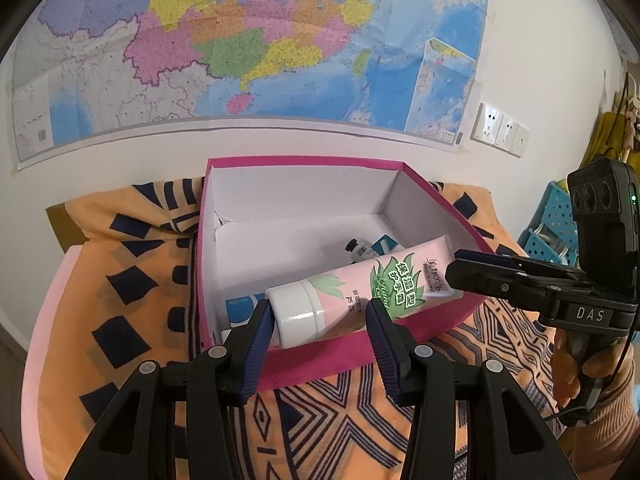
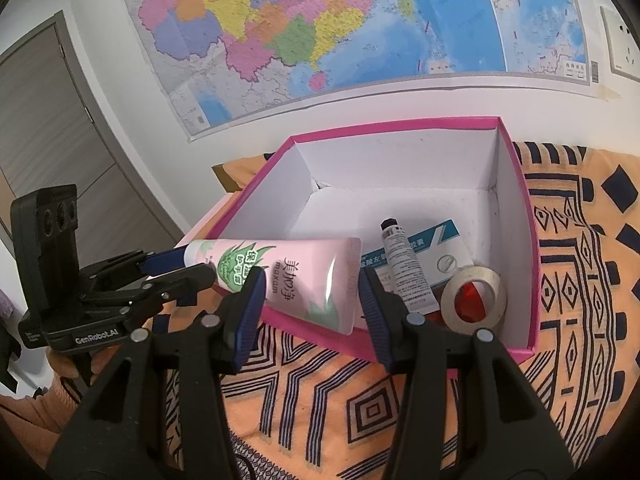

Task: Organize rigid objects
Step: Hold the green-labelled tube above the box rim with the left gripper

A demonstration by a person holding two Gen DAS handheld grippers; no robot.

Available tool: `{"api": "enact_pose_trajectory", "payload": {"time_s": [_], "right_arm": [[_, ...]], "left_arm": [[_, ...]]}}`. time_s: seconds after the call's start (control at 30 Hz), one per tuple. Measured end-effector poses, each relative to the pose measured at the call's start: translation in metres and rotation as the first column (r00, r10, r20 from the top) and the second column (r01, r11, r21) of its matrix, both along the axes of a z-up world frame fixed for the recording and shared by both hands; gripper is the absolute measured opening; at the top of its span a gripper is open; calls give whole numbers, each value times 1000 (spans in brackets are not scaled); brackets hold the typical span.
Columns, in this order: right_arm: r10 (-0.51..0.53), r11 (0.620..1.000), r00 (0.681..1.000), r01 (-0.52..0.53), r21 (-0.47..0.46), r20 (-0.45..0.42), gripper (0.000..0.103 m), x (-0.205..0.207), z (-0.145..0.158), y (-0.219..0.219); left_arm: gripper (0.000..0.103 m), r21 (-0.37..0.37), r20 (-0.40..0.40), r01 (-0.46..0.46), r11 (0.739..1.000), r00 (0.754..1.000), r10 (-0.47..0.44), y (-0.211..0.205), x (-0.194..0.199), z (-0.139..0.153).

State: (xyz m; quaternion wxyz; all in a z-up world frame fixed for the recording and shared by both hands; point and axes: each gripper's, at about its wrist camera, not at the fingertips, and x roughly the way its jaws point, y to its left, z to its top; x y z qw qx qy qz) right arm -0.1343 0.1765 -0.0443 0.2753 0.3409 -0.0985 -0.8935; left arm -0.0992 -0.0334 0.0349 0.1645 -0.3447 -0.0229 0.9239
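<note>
Under a colourful wall map (image 1: 248, 52), an orange patterned cloth (image 2: 360, 408) bears a magenta cardboard box (image 2: 516, 344), where the wide-spread left gripper (image 1: 320, 326) and right gripper (image 2: 312, 300) flank a pink hand-cream tube (image 1: 360, 292).

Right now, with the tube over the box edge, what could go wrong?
1. The pink tube straddles the box rim; neither grip looks firm, so it may tip out onto the cloth.
2. Dropped in, it could land on the small tube and tape roll, leaving a pile.

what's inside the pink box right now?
Pink box holds a blue-white carton, a small white tube on it, a tape roll. The pink hand cream tube spans its front corner, covering what's below.
</note>
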Motion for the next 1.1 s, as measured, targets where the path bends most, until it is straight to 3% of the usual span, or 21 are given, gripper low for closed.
{"api": "enact_pose_trajectory", "payload": {"time_s": [1.1], "right_arm": [[-18,1000,999,18,2,33,51,-15,-8,1]], "left_arm": [[48,-32,25,-24,999,999,25,5,-20,-6]]}}
